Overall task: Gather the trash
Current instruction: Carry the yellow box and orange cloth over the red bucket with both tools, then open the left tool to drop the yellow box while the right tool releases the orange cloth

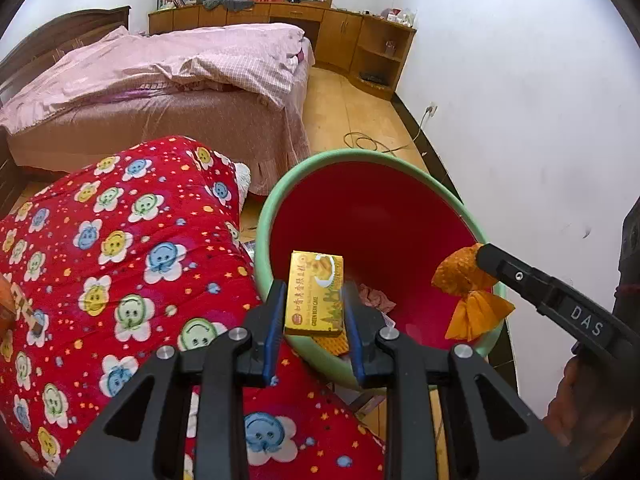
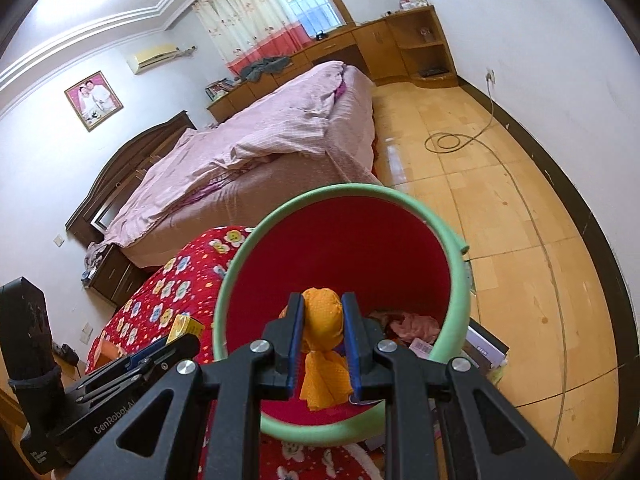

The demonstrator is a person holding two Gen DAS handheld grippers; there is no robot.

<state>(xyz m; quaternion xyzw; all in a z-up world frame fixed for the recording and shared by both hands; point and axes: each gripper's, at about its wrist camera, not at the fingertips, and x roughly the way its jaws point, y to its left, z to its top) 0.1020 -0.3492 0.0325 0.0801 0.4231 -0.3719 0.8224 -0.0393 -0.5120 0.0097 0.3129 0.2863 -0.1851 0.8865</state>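
My left gripper (image 1: 314, 304) is shut on a yellow green-bean-cake box (image 1: 316, 294) and holds it over the near rim of a bin with a green rim (image 1: 280, 192) and a red inside. My right gripper (image 2: 322, 322) is shut on a crumpled orange wrapper (image 2: 322, 316), held over the bin (image 2: 456, 280). In the left wrist view the right gripper (image 1: 482, 258) comes in from the right with the wrapper (image 1: 464, 280) at the bin's right rim. Pink crumpled trash (image 2: 412, 326) lies at the bin's bottom. The left gripper and box (image 2: 186, 326) show at the lower left of the right wrist view.
A red flower-patterned quilt (image 1: 120, 260) lies left of the bin. A bed with pink bedding (image 1: 180, 68) stands behind. Wooden cabinets (image 1: 360, 40) line the far wall. A cable (image 2: 452, 142) coils on the tiled floor. Books and papers (image 2: 486, 346) lie beside the bin.
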